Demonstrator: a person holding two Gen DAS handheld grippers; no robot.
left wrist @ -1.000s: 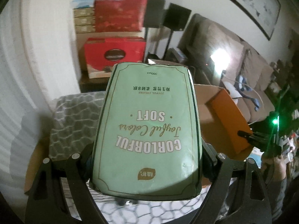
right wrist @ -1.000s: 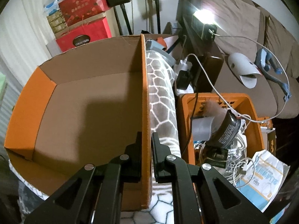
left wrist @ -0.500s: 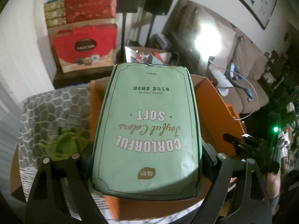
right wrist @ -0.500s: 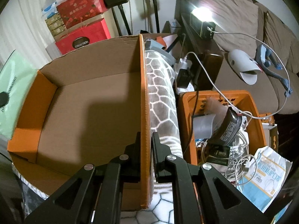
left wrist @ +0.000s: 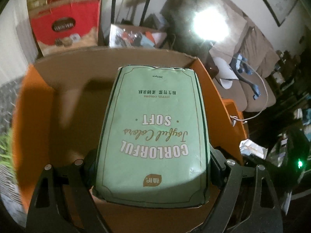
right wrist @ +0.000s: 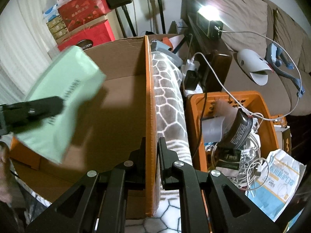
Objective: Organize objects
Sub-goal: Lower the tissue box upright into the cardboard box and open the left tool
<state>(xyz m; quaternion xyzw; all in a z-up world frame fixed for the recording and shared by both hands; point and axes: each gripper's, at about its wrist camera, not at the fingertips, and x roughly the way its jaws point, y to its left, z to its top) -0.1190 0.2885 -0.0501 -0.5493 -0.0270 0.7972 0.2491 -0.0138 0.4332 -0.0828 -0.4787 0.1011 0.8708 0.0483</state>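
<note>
My left gripper [left wrist: 153, 167] is shut on a mint-green tissue pack [left wrist: 155, 134] printed "SOFT", held above the inside of the open orange cardboard box [left wrist: 64, 101]. In the right wrist view the tissue pack [right wrist: 64, 104] hangs tilted over the box's left part, with a left gripper finger [right wrist: 37, 108] across it. My right gripper [right wrist: 151, 145] is shut on the box's right wall [right wrist: 149, 97], one finger inside and one outside. The box floor under the pack holds nothing that shows.
The box sits on a grey honeycomb-pattern blanket [right wrist: 169, 89]. An orange crate [right wrist: 229, 99] of cables and chargers stands to the right, with a mask packet [right wrist: 278, 182] beside it. Red gift boxes [right wrist: 85, 19] and speaker stands are behind. A sofa [right wrist: 243, 19] is at right.
My left gripper has carried the tissue pack rightward from beside the box to over its opening. The right gripper has stayed clamped on the box wall.
</note>
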